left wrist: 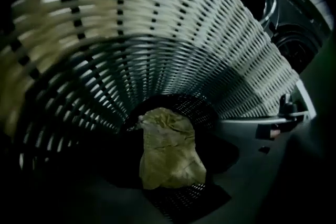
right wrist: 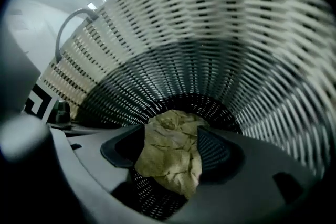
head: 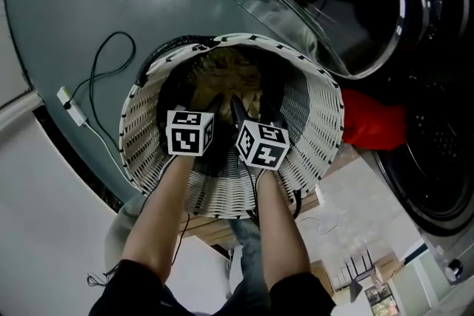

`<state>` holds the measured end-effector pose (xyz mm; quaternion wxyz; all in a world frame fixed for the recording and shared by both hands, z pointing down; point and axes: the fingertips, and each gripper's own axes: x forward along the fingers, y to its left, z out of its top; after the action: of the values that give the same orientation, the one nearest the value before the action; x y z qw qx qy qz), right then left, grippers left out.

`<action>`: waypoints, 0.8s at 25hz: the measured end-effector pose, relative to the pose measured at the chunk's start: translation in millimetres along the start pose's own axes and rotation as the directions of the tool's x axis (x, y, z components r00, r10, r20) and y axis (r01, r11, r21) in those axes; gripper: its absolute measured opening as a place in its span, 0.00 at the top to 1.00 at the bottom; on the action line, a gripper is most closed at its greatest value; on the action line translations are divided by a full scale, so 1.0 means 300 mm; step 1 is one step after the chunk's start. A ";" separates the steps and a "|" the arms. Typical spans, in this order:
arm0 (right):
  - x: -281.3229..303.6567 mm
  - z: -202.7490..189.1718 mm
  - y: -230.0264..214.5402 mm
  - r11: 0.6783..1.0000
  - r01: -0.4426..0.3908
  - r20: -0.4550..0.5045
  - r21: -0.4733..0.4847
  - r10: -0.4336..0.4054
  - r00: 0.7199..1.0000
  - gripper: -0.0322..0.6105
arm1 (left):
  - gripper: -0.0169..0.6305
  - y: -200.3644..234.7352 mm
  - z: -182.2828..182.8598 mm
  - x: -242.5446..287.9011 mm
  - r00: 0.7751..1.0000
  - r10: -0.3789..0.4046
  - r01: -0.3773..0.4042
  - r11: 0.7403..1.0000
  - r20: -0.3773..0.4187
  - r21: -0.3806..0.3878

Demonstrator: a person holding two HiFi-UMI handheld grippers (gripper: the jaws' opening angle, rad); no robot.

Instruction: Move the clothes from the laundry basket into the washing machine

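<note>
Left gripper (head: 213, 109) and right gripper (head: 238, 109), jaws apart, empty, inside mouth-up laundry basket (head: 141, 131), above yellow cloth (head: 222, 72) stretched along them.

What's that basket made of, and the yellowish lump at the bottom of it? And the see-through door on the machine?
Basket: looks like woven wicker or plastic strips, off-white and matt; light shows through the open weave.
Yellowish lump: soft fabric, perhaps cotton, matt and full of creases.
Door: clear and glossy, with reflections on its curve; glass or plastic, I can't tell which.
</note>
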<state>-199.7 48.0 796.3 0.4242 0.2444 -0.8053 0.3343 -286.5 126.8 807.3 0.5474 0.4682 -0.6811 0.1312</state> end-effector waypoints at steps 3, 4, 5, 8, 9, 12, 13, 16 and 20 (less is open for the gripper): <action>0.083 -0.070 -0.068 0.999 0.038 -0.050 0.021 -0.037 0.998 0.44 | 0.48 0.035 -0.027 0.092 0.999 0.028 -0.026 0.998 -0.024 0.055; 0.105 -0.093 -0.090 0.998 0.055 -0.071 0.029 -0.053 0.996 0.44 | 0.48 0.054 -0.043 0.114 0.999 0.040 -0.038 0.998 -0.034 0.050; 0.126 -0.118 -0.111 0.997 0.070 -0.093 0.044 -0.066 0.993 0.44 | 0.48 0.073 -0.062 0.132 0.998 0.053 -0.051 0.998 -0.044 0.043; 0.205 -0.164 -0.147 0.993 0.084 -0.129 0.088 -0.072 0.989 0.42 | 0.48 0.111 -0.106 0.196 0.994 0.079 -0.075 0.996 -0.075 0.048; 0.234 -0.171 -0.157 0.993 0.086 -0.122 0.084 -0.076 0.990 0.42 | 0.48 0.117 -0.116 0.221 0.993 0.081 -0.077 0.996 -0.083 0.055; 0.321 -0.227 -0.194 0.992 0.104 -0.138 0.072 -0.094 0.986 0.42 | 0.47 0.135 -0.139 0.302 0.990 0.096 -0.091 0.994 -0.101 0.061; 0.347 -0.260 -0.204 0.991 0.106 -0.160 0.079 -0.093 0.983 0.41 | 0.47 0.144 -0.150 0.326 0.988 0.104 -0.097 0.993 -0.112 0.064; 0.416 -0.342 -0.222 0.988 0.111 -0.207 0.110 -0.086 0.975 0.38 | 0.47 0.185 -0.200 0.392 0.977 0.134 -0.122 0.989 -0.164 0.079; 0.465 -0.360 -0.218 0.990 0.082 -0.235 0.117 -0.053 0.971 0.44 | 0.59 0.198 -0.207 0.435 0.973 0.116 -0.105 0.993 -0.201 0.061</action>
<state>-171.9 70.1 981.0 0.5100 0.2574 -0.7188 0.3961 -289.3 136.5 963.0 0.5942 0.4273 -0.6429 0.2258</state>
